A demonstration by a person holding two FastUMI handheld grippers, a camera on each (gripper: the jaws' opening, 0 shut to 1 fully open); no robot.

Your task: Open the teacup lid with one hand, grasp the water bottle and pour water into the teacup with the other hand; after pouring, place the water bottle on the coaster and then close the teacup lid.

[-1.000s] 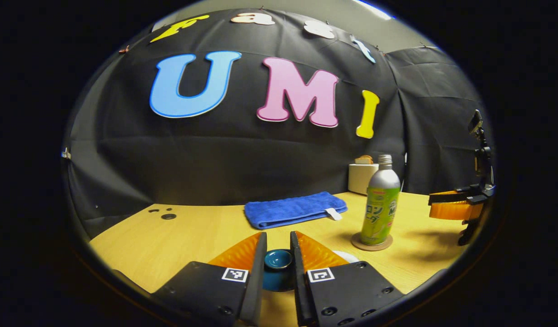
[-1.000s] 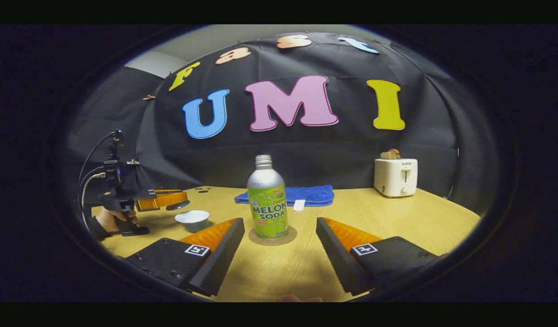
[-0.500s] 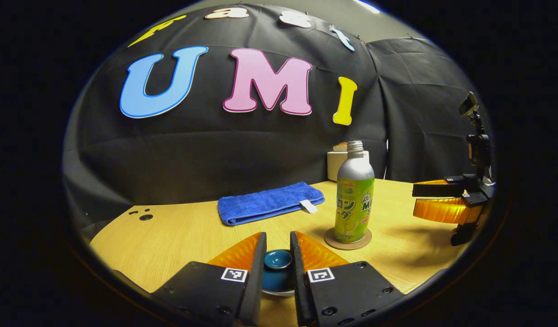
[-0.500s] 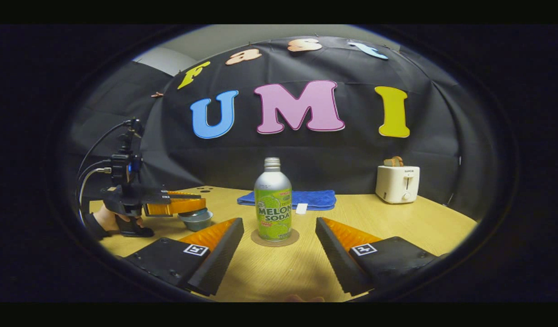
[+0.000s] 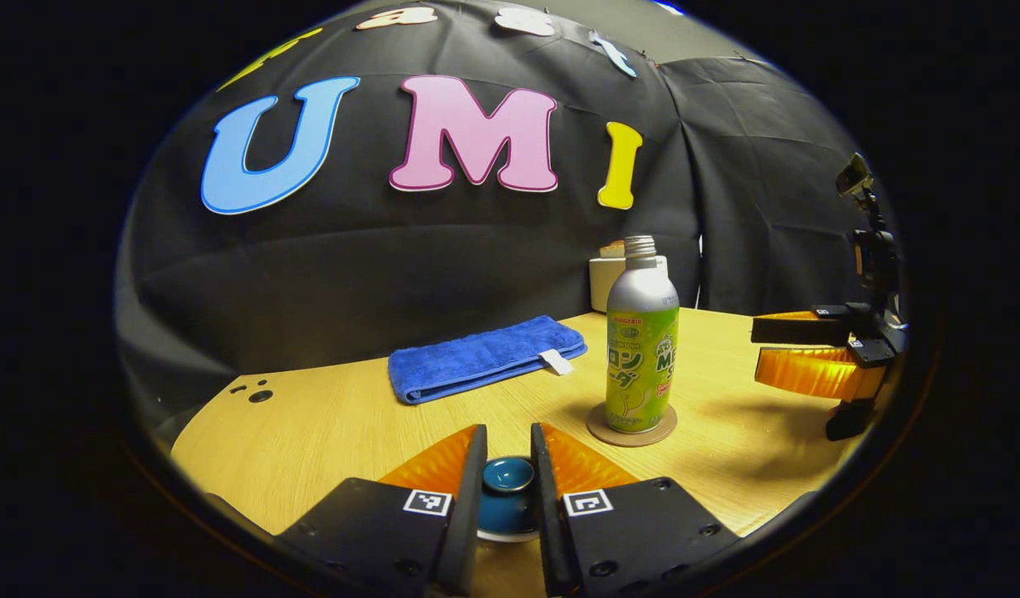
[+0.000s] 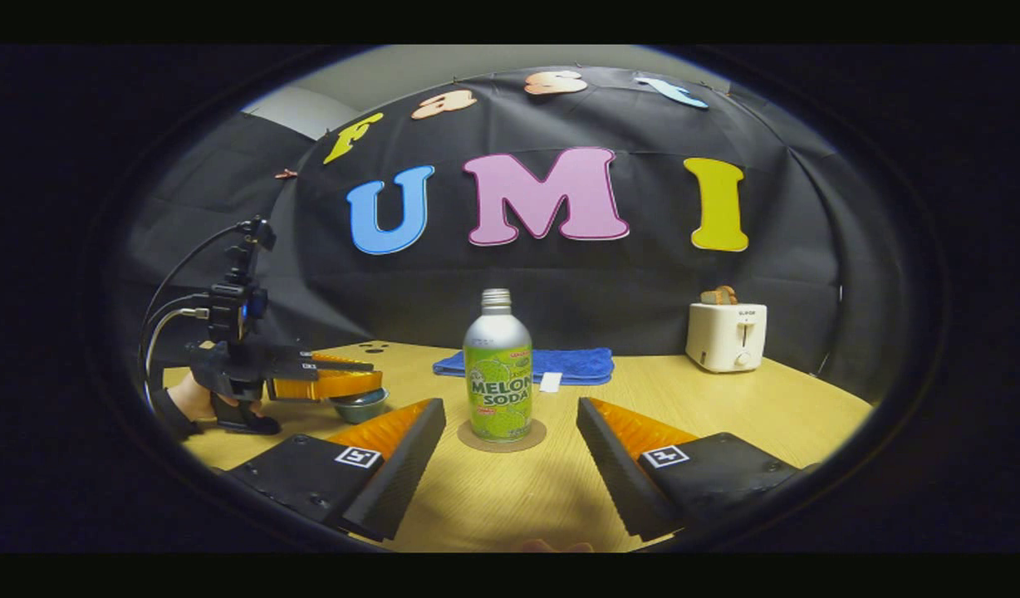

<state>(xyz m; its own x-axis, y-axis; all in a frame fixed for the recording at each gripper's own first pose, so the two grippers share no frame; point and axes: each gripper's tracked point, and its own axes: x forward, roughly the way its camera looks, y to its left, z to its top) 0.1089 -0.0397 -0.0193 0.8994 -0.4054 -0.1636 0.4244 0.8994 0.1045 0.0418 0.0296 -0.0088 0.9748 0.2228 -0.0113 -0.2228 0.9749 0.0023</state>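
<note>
Left gripper (image 5: 507, 490): fingers drawn narrow onto the knob of the teacup lid (image 5: 507, 486), one finger on each side, pressing it.
Teacup lid: dark blue, knob upright between the fingers; pale rim visible below, low over the tabletop (image 5: 327, 423); seated on the cup or lifted clear of it, cannot tell.
Teacup (image 6: 359, 406): directly beneath the left gripper (image 6: 335, 384) in the right gripper view, on the near-left part of the tabletop.
Right gripper (image 6: 506, 453): fingers spread wide, holding nothing, level above the tabletop.
Water bottle (image 6: 498, 370): straight ahead of the right gripper, centred on the gap between its fingers, apart from both; long axis vertical, cap end up.
Coaster (image 6: 502, 434): round, under the bottle's base, touching it.
Nearer hand for the bottle: right; from the left gripper, bottle (image 5: 641, 336) off to the right and farther.
Coming move, as judged: straight advance of the right fingers to either side of the upright body.
Blue towel (image 6: 551, 363): behind the bottle, flat.
Toaster (image 6: 726, 334): far right, well apart.
</note>
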